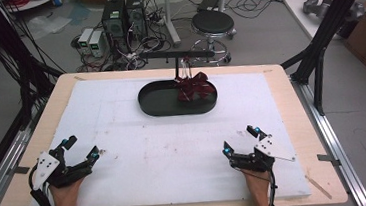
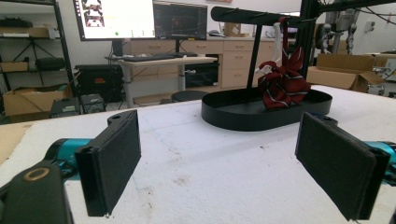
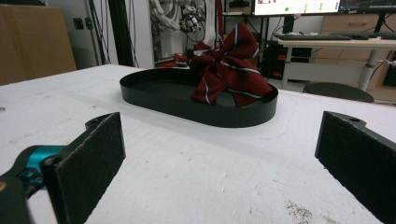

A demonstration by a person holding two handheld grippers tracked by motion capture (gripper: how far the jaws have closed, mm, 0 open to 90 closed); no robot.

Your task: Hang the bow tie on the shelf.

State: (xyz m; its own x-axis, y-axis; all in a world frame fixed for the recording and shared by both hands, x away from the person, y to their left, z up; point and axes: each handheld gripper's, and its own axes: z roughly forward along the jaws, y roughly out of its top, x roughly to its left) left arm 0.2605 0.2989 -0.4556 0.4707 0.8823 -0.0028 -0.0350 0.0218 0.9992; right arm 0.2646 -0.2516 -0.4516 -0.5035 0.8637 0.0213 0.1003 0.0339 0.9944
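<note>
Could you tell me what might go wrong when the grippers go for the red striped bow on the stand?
The bow hangs by a loop from the stand's crossbar, so pulling sideways could snag it and tip the stand. Its loose tails lie in the black tray, whose rim may block a low approach. Both the left gripper and right gripper are open and far off.

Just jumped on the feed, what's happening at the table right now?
A person holds a hand-held gripper in each hand at the near edge of the white table. The left hand-held gripper and the right hand-held gripper are both open and hold nothing, well short of the work. Farther back sits a black oval tray with a stand rising from it. A dark red striped bow tie hangs from the stand's bar over the tray's right end. Nothing has been grasped.
</note>
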